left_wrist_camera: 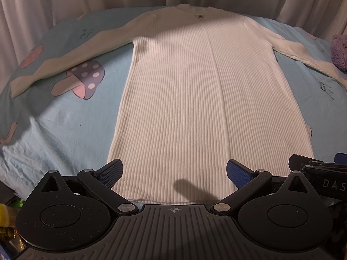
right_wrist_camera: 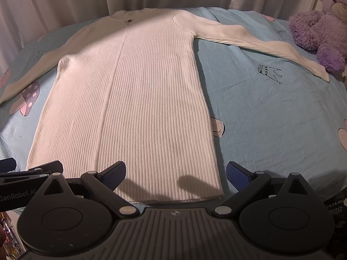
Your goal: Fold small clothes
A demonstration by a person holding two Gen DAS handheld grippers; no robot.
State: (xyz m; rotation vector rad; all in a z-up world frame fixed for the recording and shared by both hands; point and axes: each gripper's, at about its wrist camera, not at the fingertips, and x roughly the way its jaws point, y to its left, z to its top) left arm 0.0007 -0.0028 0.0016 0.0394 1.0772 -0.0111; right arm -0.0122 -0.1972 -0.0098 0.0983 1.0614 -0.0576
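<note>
The sweater [left_wrist_camera: 180, 99] lies flat mid-bed [right_wrist_camera: 271, 117], its left cuff cut off in the right view, where alone the teddy [right_wrist_camera: 318, 32] shows whole; both grippers [left_wrist_camera: 173, 173] [right_wrist_camera: 175, 173] gape at the hem.

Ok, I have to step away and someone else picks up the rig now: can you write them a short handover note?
Left hand-held gripper: open, holding nothing, poised at the sweater's bottom hem.
Right hand-held gripper: open, holding nothing, at the same hem, nearer its right corner.
White ribbed sweater: flat on the blue bedsheet, neckline away from you, both sleeves spread outward. The right sleeve's cuff lies close to the purple plush bear.
Done: sweater laid out.
Left: every fold; no fold started.
</note>
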